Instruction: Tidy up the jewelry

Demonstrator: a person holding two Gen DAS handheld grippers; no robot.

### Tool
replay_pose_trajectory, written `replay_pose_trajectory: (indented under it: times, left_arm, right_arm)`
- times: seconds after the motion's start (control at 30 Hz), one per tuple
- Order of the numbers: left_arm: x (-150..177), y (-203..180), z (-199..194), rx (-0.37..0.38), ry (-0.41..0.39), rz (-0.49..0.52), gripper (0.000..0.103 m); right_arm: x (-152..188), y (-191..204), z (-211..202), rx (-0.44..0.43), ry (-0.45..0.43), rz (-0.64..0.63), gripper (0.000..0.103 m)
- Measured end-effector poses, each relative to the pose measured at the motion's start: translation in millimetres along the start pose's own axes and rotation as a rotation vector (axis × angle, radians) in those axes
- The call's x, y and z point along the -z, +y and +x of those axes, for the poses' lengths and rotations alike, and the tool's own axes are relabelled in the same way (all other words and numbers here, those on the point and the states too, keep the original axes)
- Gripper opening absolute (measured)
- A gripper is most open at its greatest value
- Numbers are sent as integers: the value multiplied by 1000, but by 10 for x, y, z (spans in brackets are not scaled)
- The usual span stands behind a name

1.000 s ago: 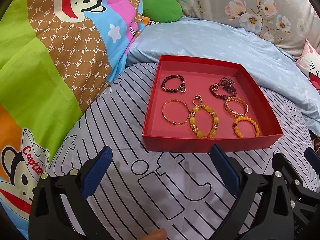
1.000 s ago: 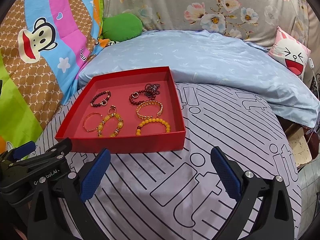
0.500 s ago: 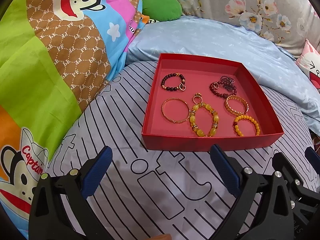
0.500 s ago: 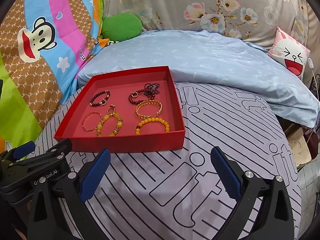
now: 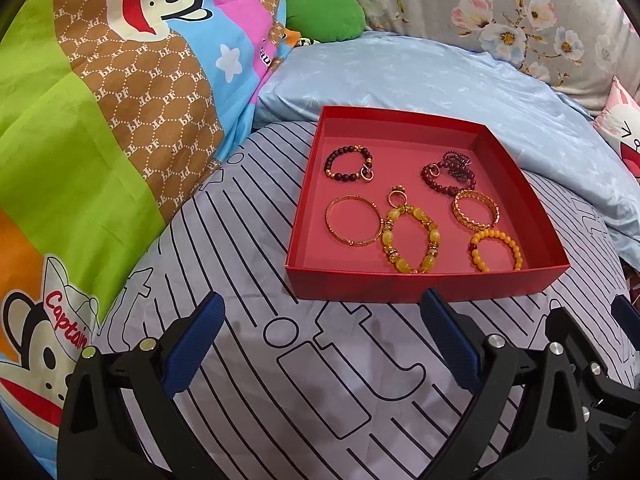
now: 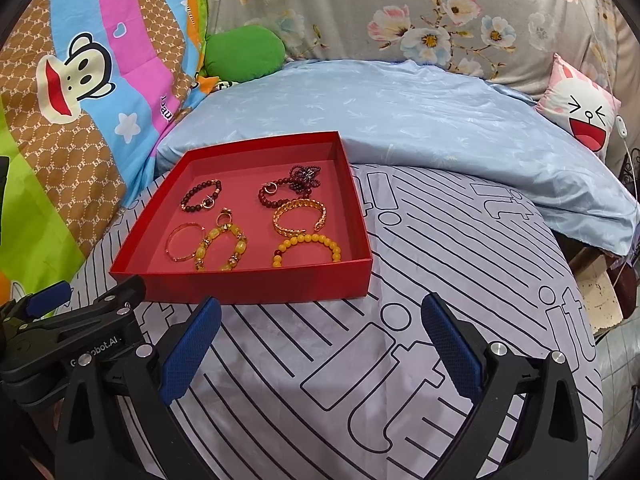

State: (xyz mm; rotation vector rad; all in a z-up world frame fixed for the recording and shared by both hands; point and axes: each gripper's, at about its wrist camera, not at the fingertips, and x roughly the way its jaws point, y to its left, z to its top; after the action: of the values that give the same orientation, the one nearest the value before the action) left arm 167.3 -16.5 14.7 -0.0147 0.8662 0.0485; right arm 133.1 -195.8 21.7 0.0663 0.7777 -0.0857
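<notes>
Your left gripper [image 5: 322, 330] and right gripper [image 6: 320, 330] both hover with jaws spread wide and empty above the grey line-printed bedspread [image 6: 460, 280], just short of the shallow red cardboard tray [image 5: 420, 286]. Inside the tray lie the bracelets: a dark beaded bracelet [image 5: 349, 166], a thin gold bangle [image 5: 354, 220], a chunky yellow-stone bracelet [image 5: 411, 245], a maroon beaded strand [image 5: 450, 174], a gold chain bangle [image 5: 476, 210] and an orange beaded bracelet [image 5: 496, 250].

A home bedroom: a bed with a striped grey sheet [image 6: 400, 280], a blue pillow [image 6: 400, 128], a cartoon-monkey quilt [image 5: 100, 100] and a floral cushion [image 6: 400, 12].
</notes>
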Motion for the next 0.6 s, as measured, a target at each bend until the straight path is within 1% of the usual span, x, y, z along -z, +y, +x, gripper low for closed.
replay_pose_trajectory:
  times: [0.5, 0.6]
  left_arm:
    - [2, -32, 5, -13, -1, 19, 94]
    - [-1, -43, -10, -23, -13, 25, 93]
  right_arm:
    - [40, 6, 1, 4, 3, 1, 97]
    - [45, -2, 1, 6, 3, 4, 97]
